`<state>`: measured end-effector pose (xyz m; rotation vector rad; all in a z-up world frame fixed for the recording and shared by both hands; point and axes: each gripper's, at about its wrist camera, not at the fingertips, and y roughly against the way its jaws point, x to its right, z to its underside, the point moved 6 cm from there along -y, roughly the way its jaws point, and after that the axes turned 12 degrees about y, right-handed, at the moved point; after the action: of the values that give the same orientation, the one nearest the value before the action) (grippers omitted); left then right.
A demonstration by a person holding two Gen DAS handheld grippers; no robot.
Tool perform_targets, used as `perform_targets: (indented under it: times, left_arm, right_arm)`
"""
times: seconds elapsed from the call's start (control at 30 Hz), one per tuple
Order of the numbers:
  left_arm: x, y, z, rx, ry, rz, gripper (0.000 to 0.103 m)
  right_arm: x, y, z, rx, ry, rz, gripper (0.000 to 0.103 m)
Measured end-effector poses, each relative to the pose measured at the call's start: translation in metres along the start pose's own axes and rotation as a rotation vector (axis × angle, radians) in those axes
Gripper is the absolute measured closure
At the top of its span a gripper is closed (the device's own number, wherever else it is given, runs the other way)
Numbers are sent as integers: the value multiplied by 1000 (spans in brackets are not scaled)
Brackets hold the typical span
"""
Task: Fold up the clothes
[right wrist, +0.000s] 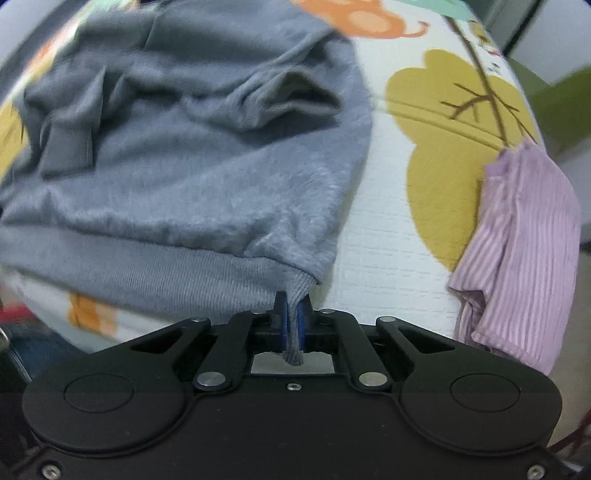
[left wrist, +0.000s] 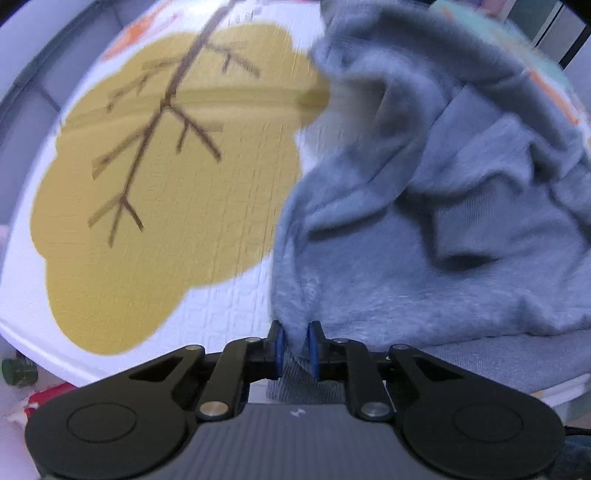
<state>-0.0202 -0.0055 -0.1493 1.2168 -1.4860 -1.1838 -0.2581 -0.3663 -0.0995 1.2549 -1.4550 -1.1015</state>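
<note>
A grey fleece sweatshirt (left wrist: 424, 229) lies crumpled on a white printed bedspread (left wrist: 229, 317). In the left wrist view my left gripper (left wrist: 295, 341) is shut on the sweatshirt's lower left corner, with the ribbed hem pinched between the blue pads. The right wrist view shows the same sweatshirt (right wrist: 192, 166) from its other side. There my right gripper (right wrist: 293, 314) is shut on the ribbed hem at the lower right corner, and a strip of hem hangs down between the jaws. Both grippers point steeply down at the bed.
A lilac striped garment (right wrist: 517, 251) lies bunched at the right edge of the bed in the right wrist view. The bedspread carries a mustard tree shape (left wrist: 155, 184) and orange figures (right wrist: 365, 18). Floor clutter shows past the bed's near left corner (left wrist: 22, 373).
</note>
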Motion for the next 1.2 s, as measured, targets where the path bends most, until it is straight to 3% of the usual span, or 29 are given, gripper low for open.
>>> perform_targets:
  times: [0.13,0.2,0.27,0.3,0.47,0.57,0.77,1.2]
  left_arm:
    - [5,-1,1,18,-43,-34,85]
    - [8,3,1,31,-69,-47,80]
    - [9,8,-1,47,-86,-72,64]
    - [10,11,-2,56,-92,-88,60]
    - [16,36,-14,145,-118,-100,58]
    - [20,54,-24,203,-110,-64,51]
    - [39,72,-37,268,-121,45,49]
    - [94,56,-23,258,-268,232,49]
  right_arm:
    - [-10,-22,8,-58,11,-2,97]
    - [-7,-23,8,-43,-31,-18,90]
    - [0,-16,6,-15,-65,-2,77]
    - [4,-11,4,5,-73,15,74]
    - [16,18,-14,126,-62,78,73]
    - [18,26,-30,177,-71,66,72]
    - [-11,30,-61,251,11,4,70]
    - [-100,32,-133,380,199,-154,67]
